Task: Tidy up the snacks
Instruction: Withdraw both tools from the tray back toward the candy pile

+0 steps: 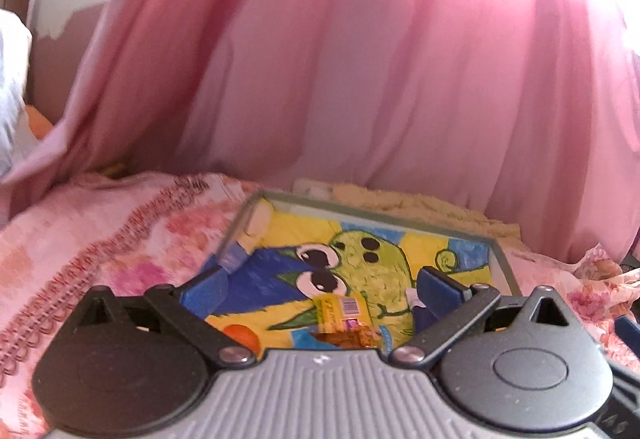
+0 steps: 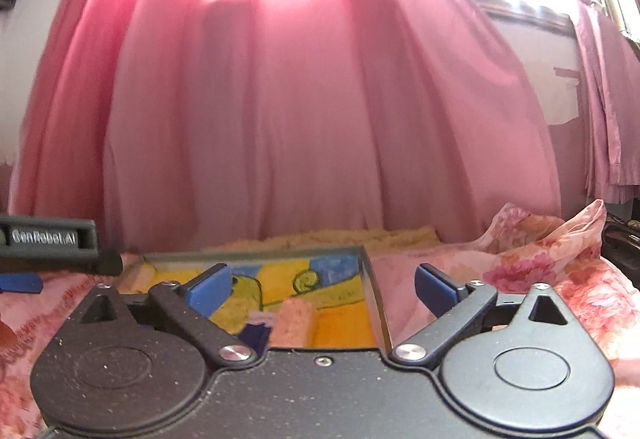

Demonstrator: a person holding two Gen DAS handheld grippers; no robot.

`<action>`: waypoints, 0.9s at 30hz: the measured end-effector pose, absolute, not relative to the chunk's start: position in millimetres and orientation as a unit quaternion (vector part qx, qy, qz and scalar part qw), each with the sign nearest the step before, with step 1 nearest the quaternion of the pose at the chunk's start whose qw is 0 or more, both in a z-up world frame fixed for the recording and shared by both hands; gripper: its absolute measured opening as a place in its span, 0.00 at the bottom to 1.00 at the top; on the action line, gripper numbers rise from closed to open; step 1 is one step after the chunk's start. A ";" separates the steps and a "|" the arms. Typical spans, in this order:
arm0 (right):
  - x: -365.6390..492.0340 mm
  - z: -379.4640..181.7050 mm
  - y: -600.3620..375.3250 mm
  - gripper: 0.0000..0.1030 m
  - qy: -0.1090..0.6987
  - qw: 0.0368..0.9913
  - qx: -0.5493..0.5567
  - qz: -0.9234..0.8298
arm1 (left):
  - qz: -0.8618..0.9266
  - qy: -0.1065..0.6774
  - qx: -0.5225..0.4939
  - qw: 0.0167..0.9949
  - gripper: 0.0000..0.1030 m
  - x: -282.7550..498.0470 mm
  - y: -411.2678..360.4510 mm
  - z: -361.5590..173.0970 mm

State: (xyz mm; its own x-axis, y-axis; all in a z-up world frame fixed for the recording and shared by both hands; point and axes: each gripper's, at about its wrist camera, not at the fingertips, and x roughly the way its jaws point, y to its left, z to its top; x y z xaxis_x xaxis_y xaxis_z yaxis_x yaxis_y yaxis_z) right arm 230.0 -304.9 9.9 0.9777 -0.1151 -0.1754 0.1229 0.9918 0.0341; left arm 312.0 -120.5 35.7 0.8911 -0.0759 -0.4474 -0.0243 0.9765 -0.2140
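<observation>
A yellow snack packet [image 1: 347, 313] is seen lying inside the tray [image 1: 502, 259], on its painted cartoon bottom, with an orange round item [image 1: 240, 335] just beside it. Over them the left tool [image 1: 322, 285] is held with its blue fingers [image 1: 208, 285] spread wide, nothing pinched. The right tool [image 2: 322, 285] is likewise spread and empty above the tray's right rim; a pink packet [image 2: 294, 323] is glimpsed below it. The tray is set on a floral bedsheet [image 1: 120, 235], backed by a pink curtain [image 1: 360, 79].
</observation>
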 end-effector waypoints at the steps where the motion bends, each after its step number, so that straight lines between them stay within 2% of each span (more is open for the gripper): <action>1: 223.1 13.4 -302.5 0.98 0.081 0.995 0.021 -0.056 | -0.012 0.228 -0.105 0.968 1.00 306.9 -119.2 37.5; 12: 153.1 30.1 -279.2 0.99 0.051 0.998 -0.009 -0.034 | 0.011 0.191 -0.112 0.975 1.00 238.4 -88.9 51.4; 27: 80.1 30.7 -247.2 0.99 0.069 0.997 -0.020 -0.033 | 0.003 0.164 -0.076 0.984 1.00 155.6 -63.1 40.7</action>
